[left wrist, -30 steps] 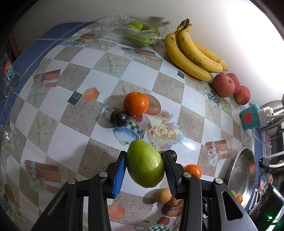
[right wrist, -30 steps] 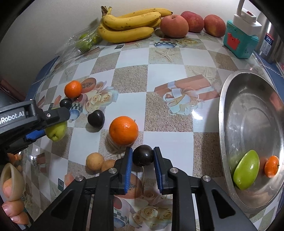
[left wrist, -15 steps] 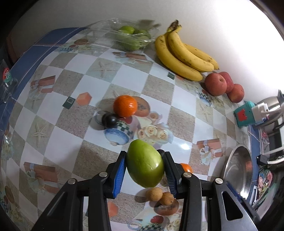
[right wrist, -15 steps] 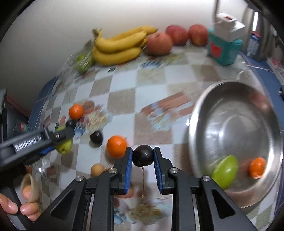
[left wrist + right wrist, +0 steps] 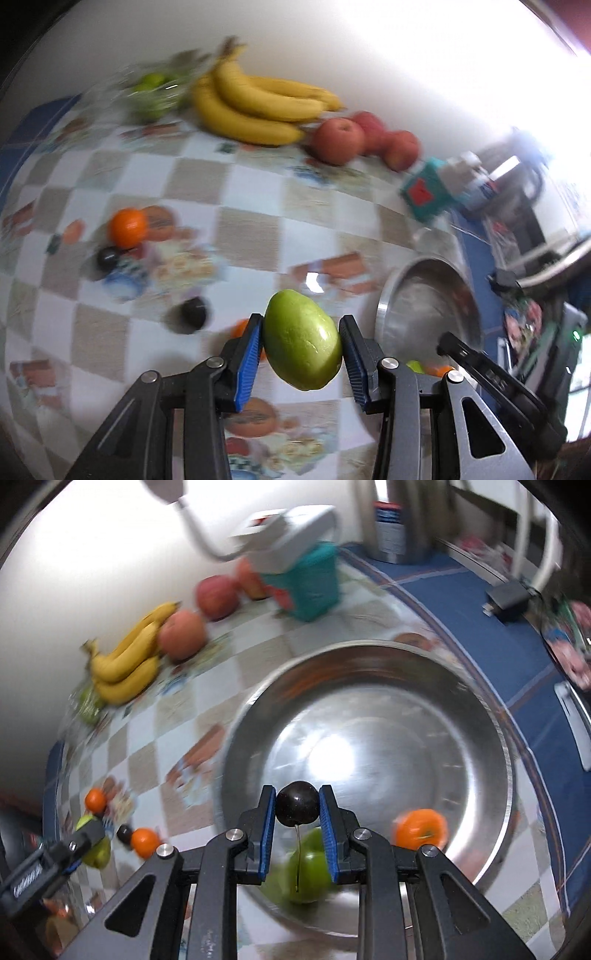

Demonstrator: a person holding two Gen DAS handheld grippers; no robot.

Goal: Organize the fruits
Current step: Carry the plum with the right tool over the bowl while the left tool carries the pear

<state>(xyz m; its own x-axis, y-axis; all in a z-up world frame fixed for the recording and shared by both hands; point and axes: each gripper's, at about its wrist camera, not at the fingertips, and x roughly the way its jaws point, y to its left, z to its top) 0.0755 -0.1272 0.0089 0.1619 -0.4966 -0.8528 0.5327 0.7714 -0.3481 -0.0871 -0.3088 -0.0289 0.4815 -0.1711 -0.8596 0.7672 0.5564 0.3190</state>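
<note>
Below, the checkered table carries a steel bowl holding a green fruit and an orange. Bananas lie at the wall, long axes along it. The left gripper is closed on a green mango, whose long axis runs tilted from upper left to lower right, over the table beside the bowl. The right gripper is clamped on a dark cherry above the bowl, stem hanging down.
</note>
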